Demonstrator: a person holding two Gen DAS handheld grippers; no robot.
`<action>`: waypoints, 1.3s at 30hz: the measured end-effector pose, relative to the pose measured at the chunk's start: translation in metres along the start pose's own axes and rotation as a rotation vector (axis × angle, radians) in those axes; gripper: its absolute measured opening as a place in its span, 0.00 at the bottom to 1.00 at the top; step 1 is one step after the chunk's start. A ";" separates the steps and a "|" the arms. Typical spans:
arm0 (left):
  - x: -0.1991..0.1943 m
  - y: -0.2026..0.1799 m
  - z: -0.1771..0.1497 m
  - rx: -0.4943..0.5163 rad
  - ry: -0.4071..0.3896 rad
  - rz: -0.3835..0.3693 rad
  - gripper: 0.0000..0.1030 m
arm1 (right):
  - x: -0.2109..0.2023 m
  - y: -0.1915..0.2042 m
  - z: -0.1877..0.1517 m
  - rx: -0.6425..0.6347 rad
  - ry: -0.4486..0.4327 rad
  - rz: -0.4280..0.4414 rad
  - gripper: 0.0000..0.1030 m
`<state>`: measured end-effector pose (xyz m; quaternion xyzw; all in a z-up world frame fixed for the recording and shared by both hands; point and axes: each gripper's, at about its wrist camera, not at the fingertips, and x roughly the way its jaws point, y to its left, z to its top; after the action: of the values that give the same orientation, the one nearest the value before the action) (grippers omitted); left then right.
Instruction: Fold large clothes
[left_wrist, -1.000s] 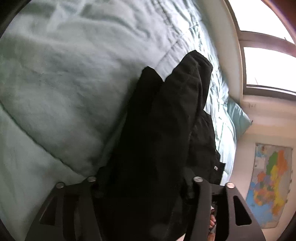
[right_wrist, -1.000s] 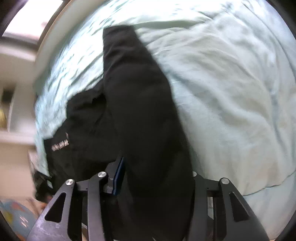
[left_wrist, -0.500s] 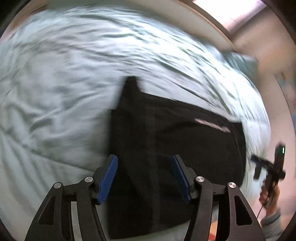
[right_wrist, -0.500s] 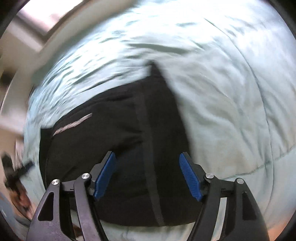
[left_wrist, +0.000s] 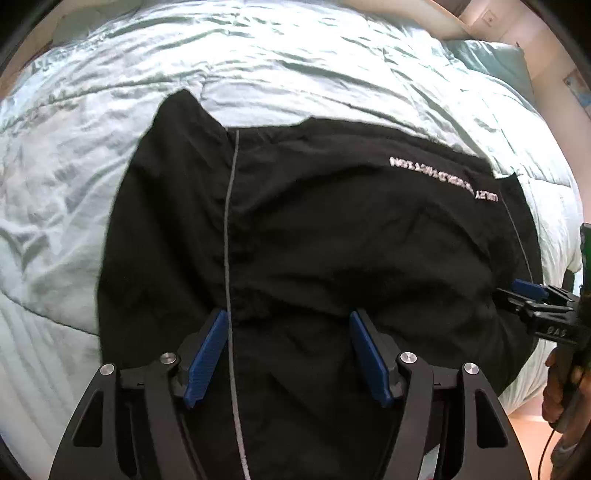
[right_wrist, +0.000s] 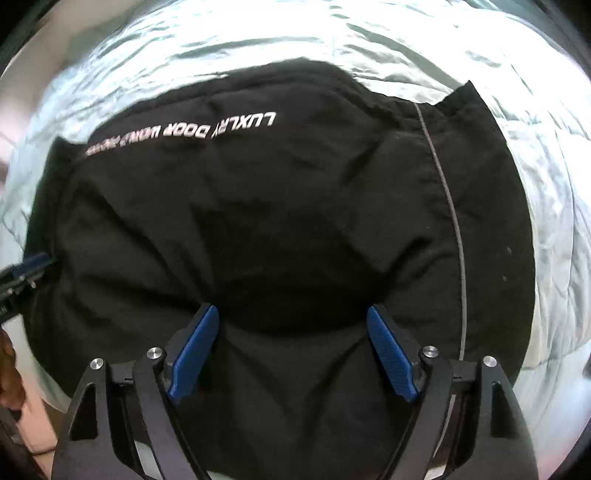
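Observation:
A large black garment (left_wrist: 332, 229) with white lettering and thin grey side stripes lies spread flat on a pale green quilt (left_wrist: 92, 155); it also shows in the right wrist view (right_wrist: 277, 206). My left gripper (left_wrist: 288, 321) is open and empty, jaws wide apart, hovering over the garment's near left part. My right gripper (right_wrist: 290, 317) is open and empty over the garment's near right part. The right gripper also shows at the right edge of the left wrist view (left_wrist: 532, 291). The left gripper's tip shows at the left edge of the right wrist view (right_wrist: 33, 264).
The quilt (right_wrist: 554, 184) covers a bed on all sides of the garment. A green pillow (left_wrist: 487, 59) lies at the far right corner. The bed's near edge drops to a light floor (left_wrist: 528, 410) at lower right.
Both grippers have let go of the garment and opened. The garment, held bunched and hanging a second ago, now lies spread flat on the quilt. Both grippers have pulled back over its near edge.

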<state>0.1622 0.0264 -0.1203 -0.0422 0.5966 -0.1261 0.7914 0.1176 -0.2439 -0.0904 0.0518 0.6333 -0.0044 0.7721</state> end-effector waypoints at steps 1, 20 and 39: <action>-0.008 0.004 -0.002 -0.003 -0.018 -0.003 0.68 | -0.010 0.004 0.002 0.017 -0.004 0.017 0.81; -0.251 -0.049 0.030 0.086 -0.480 0.190 0.68 | -0.247 0.039 0.034 -0.030 -0.429 0.014 0.81; -0.238 -0.079 0.029 0.163 -0.462 0.321 0.68 | -0.234 0.085 0.037 -0.119 -0.419 -0.049 0.87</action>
<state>0.1175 0.0072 0.1275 0.0891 0.3876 -0.0338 0.9169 0.1138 -0.1758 0.1521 -0.0115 0.4593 0.0036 0.8882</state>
